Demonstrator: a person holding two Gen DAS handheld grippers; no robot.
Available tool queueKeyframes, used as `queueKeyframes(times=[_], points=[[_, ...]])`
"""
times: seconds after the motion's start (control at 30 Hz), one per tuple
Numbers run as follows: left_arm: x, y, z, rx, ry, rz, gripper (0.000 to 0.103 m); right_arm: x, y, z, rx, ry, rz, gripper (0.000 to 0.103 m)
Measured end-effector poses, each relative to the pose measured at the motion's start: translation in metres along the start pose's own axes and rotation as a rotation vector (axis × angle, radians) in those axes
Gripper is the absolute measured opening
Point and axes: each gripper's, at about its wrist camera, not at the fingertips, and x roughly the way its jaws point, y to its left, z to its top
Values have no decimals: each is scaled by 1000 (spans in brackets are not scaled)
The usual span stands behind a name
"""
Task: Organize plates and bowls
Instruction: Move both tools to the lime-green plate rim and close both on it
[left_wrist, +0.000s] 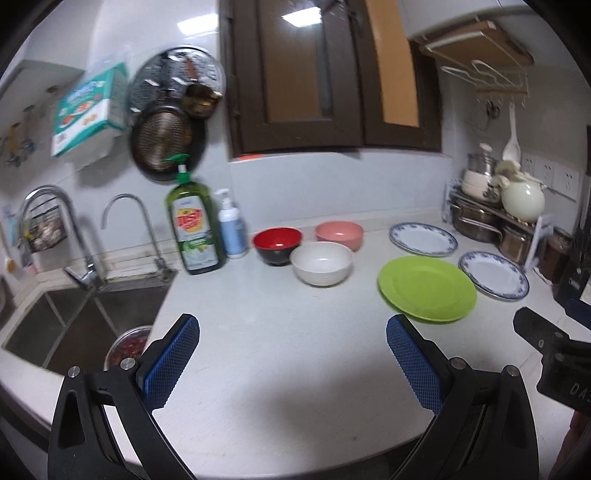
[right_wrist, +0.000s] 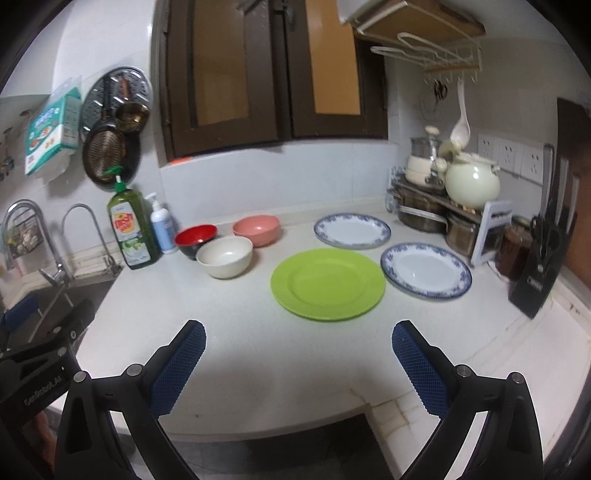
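A sink (left_wrist: 74, 325) sits at the far left, with two taps (left_wrist: 85, 236) over it. Next come a green soap bottle (left_wrist: 194, 229) and a small white pump bottle (left_wrist: 232, 229), side by side on the bench (left_wrist: 277, 350). Then three bowls stand close together: a red bowl (left_wrist: 277, 244), a white bowl (left_wrist: 320, 263) in front, and a pink bowl (left_wrist: 340, 234) behind. Right of them lies a green plate (right_wrist: 328, 283), flat on the bench. Two blue-rimmed plates lie further right, the back plate (right_wrist: 352, 229) and the front plate (right_wrist: 425, 270). Pots (right_wrist: 424, 206) fill the right corner.

The left gripper (left_wrist: 291, 362) hangs over the bare bench, fingers wide apart, holding nothing. The right gripper (right_wrist: 299, 365) does the same, just in front of the green plate.
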Motion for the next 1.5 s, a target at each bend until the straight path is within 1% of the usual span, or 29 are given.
queueKeyframes(times=[0.07, 0.17, 0.3, 0.4, 0.47, 0.57, 0.63, 0.73, 0.83, 0.93, 1.07, 1.13, 1.17, 1.23, 1.3, 1.37, 1.4, 1.5], points=[[12, -6, 5, 15, 2, -17, 103, 11, -7, 5, 23, 10, -19, 102], [37, -21, 17, 46, 2, -23, 103, 29, -19, 13, 53, 17, -54, 102], [76, -43, 36, 72, 15, -37, 103, 60, -34, 29, 72, 30, -79, 102], [104, -61, 47, 108, 19, -49, 103, 89, -50, 42, 101, 57, -72, 102], [121, -71, 51, 133, 32, -38, 103, 109, -59, 48, 114, 73, -81, 102], [145, -84, 56, 157, 53, -46, 103, 138, -71, 53, 138, 121, -90, 102], [166, -93, 61, 184, 80, -60, 103, 154, -77, 55, 147, 148, -104, 102], [187, -102, 64, 206, 94, -86, 101, 176, -87, 57, 177, 178, -122, 101], [216, -115, 70, 247, 126, -128, 101, 194, -94, 58, 210, 196, -161, 101], [236, -124, 71, 279, 137, -160, 101, 211, -101, 59, 240, 224, -182, 101], [264, -136, 68, 333, 153, -185, 100, 235, -111, 57, 265, 263, -207, 96], [277, -143, 65, 355, 162, -200, 98, 248, -113, 53, 270, 285, -218, 94], [283, -145, 63, 365, 173, -209, 95, 254, -115, 51, 270, 293, -218, 91], [296, -152, 59, 383, 203, -234, 92, 264, -118, 47, 279, 308, -222, 89], [309, -158, 55, 394, 232, -252, 88, 274, -123, 43, 309, 328, -219, 88], [319, -162, 52, 403, 249, -255, 86, 281, -125, 39, 322, 347, -218, 85], [324, -164, 51, 409, 260, -256, 84, 285, -125, 37, 318, 358, -222, 85], [337, -169, 47, 408, 297, -277, 81, 295, -126, 34, 310, 379, -227, 80]])
